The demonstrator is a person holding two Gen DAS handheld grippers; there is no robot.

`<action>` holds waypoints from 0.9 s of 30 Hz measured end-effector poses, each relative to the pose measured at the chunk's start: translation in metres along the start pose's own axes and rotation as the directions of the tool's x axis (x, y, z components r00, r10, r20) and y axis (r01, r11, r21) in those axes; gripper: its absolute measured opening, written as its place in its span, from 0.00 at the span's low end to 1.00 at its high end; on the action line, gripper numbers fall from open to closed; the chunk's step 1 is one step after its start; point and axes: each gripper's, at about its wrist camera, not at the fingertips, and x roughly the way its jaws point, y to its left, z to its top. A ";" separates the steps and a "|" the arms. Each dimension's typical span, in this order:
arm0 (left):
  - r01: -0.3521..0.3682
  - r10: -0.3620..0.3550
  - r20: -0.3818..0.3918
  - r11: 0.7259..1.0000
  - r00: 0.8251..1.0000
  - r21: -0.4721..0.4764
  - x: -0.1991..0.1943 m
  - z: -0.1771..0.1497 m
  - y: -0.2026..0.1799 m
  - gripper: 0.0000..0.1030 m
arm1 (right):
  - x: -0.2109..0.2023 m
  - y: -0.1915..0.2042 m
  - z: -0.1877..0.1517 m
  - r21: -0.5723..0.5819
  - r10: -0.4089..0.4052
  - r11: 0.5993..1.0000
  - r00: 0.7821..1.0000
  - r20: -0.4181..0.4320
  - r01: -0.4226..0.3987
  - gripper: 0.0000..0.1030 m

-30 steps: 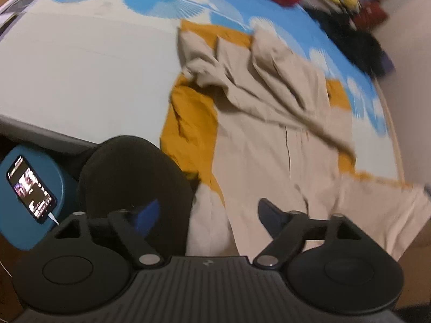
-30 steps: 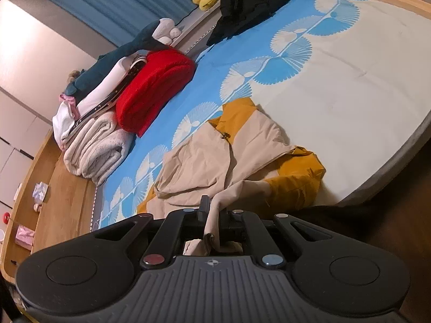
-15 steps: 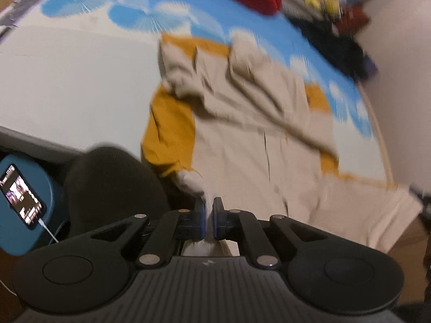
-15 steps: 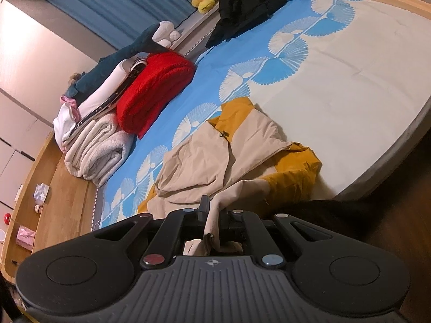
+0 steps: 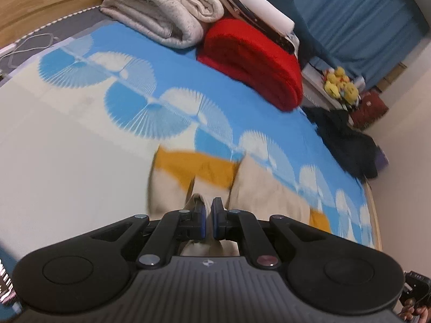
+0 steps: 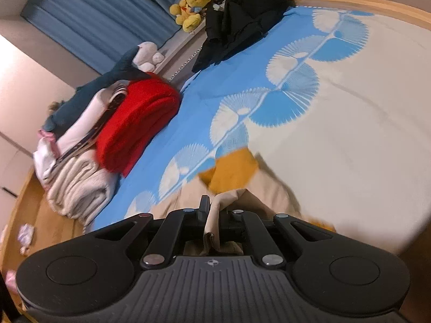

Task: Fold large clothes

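A beige and mustard garment [image 5: 258,188] lies on the bed [image 5: 67,161], most of it hidden below my grippers. My left gripper [image 5: 208,204] is shut on a fold of its beige cloth, which bunches up between and behind the fingers. In the right wrist view the same garment [image 6: 234,172] shows a mustard patch just ahead of the fingers. My right gripper [image 6: 212,202] is shut on a beige hem that stands up between its jaws. Both grippers hang over the garment and point down at the sheet.
A red folded blanket [image 5: 253,62] and a stack of pale folded towels [image 5: 161,8] sit at the head of the bed. Dark clothes [image 6: 242,13] lie in a heap at the far corner, beside a yellow plush toy [image 6: 190,8]. A wooden bed frame [image 6: 363,2] rims the mattress.
My left gripper shut on the beige cloth, then swung up and forward over the bed. The right gripper kept its grip and also moved forward; the garment now looks closer and bunched under both.
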 end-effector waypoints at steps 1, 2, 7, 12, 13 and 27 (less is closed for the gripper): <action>-0.010 0.010 0.007 1.000 1.000 -0.005 0.022 0.016 -0.006 0.05 | 0.024 0.004 0.015 0.004 -0.013 1.000 1.000 0.001 0.013 0.04; -0.019 0.020 0.014 1.000 1.000 -0.008 0.043 0.029 -0.010 0.05 | 0.046 0.009 0.029 0.011 -0.030 0.999 1.000 0.009 0.029 0.04; -0.038 0.041 0.023 0.990 0.999 -0.139 0.164 0.095 -0.020 0.19 | 0.161 0.019 0.078 0.070 -0.137 0.989 0.990 0.043 0.134 0.29; -0.137 0.149 0.041 0.967 0.988 -0.216 0.220 0.109 0.004 0.75 | 0.196 0.004 0.073 0.068 -0.165 0.985 0.982 0.095 0.159 0.63; -0.146 0.161 0.063 0.970 0.985 -0.195 0.222 0.107 0.007 0.80 | 0.198 -0.002 0.070 0.054 -0.157 0.987 0.983 0.095 0.152 0.64; -0.139 0.145 -0.065 0.986 0.987 0.091 0.301 0.023 0.010 0.40 | 0.274 -0.053 0.032 0.005 -0.205 0.979 0.978 -0.048 0.205 0.63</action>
